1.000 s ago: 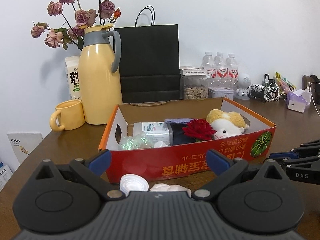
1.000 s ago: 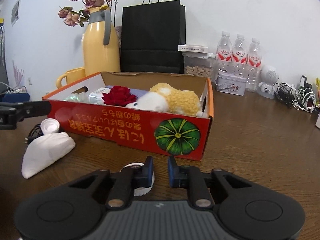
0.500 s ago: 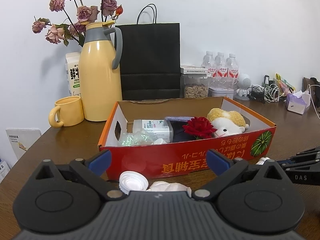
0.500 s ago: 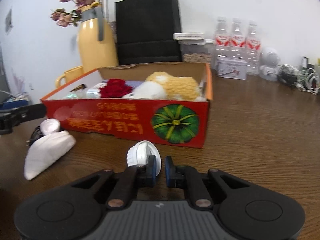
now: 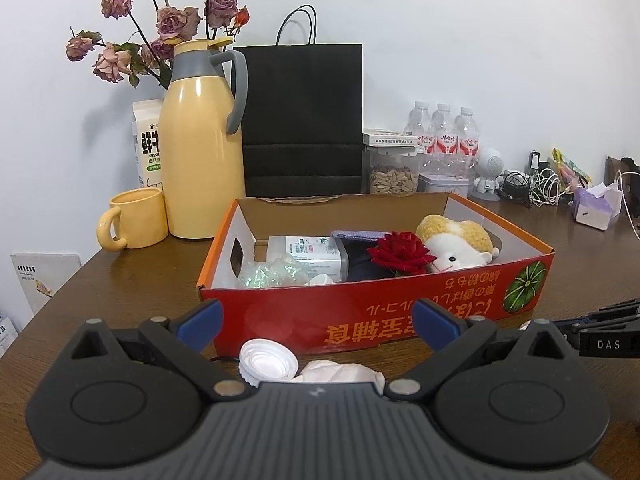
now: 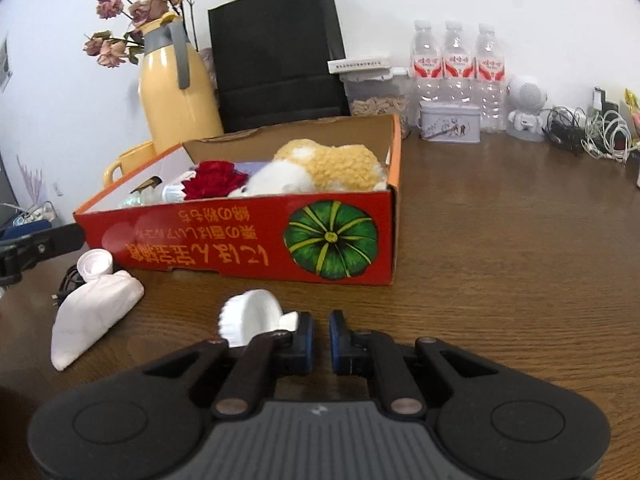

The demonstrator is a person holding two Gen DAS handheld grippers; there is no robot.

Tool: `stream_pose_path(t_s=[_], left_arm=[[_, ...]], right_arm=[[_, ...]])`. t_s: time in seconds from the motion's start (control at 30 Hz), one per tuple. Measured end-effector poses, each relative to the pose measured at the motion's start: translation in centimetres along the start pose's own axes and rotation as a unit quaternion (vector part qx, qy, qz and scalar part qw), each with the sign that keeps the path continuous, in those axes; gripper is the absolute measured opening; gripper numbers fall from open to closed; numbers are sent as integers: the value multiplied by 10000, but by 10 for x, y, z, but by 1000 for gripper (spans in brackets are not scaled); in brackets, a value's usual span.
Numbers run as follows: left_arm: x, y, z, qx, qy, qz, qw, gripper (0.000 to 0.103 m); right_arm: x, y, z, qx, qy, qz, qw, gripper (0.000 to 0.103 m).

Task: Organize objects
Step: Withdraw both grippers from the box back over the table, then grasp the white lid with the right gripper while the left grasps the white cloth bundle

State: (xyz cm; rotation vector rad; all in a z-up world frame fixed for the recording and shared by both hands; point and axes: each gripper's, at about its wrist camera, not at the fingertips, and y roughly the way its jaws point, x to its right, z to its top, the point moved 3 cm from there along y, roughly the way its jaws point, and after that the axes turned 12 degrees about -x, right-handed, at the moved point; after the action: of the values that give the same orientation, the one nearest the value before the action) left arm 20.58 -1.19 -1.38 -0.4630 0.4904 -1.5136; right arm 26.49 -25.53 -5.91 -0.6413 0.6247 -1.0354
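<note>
1. In the right wrist view, the right gripper [image 6: 321,338] has its blue pads nearly together. They pinch the edge of a white ribbed cap [image 6: 250,316], which stands tilted at about 10 o'clock from the pads, just outside the left finger.
2. In the left wrist view, the left gripper [image 5: 318,322] stands wide, with nothing between its pads.
3. Between those wide fingers, low at 6 o'clock, a white flip cap [image 5: 267,364] lies on the brown table [image 6: 500,260]. It touches a crumpled white tissue [image 5: 340,372] at its 3 o'clock.
4. Just beyond them sits the red cardboard box [image 5: 280,320], open at the top, its printed lettering upside down and a green pumpkin picture at the right end of its front wall.
5. Inside the box, a plush toy [image 5: 456,244] lies toward 3 o'clock. A red rose [image 5: 400,254] rests against the toy, a pack of wipes [image 5: 308,254] lies near the middle, and shiny wrap [image 5: 272,274] is at 9 o'clock.
6. Behind the box at 10 o'clock are a yellow mug [image 5: 136,224] and a tall yellow jug [image 5: 200,160].
7. At 12 o'clock a black paper bag [image 5: 304,120] stands upright by the wall; at 2 o'clock are three water bottles [image 5: 442,132].
</note>
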Motion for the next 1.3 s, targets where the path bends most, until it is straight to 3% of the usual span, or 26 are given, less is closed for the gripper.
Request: stream_pose_path(t_s=[0.27,0.5,0.7,0.77,0.9,1.3], left_arm=[[1,0,0,-7,2,-7,10000,103],[1,1,-1,-15,16,-24,10000,103],[2,2,-2,-47,38,-27,10000,103],[2,3,-2,-54,38,-22,10000,103],[2,3,-2,-66,38,-16,10000,103],[5,-8,-10,-311,34,-50,9995,103]], right_arm=[[0,-19,1,553,34,3,9985,20],[-22,-8,-2,229,-547,2,9982,41],[-27,-1,-5,-48,-663,-250,9975,41],[-28,1,-6,-93,-700,-264,9972,27],[-31,0,-7,-71,-783,-204,9967,27],[-29,-14,-4,455,-687,-335,9960,27]])
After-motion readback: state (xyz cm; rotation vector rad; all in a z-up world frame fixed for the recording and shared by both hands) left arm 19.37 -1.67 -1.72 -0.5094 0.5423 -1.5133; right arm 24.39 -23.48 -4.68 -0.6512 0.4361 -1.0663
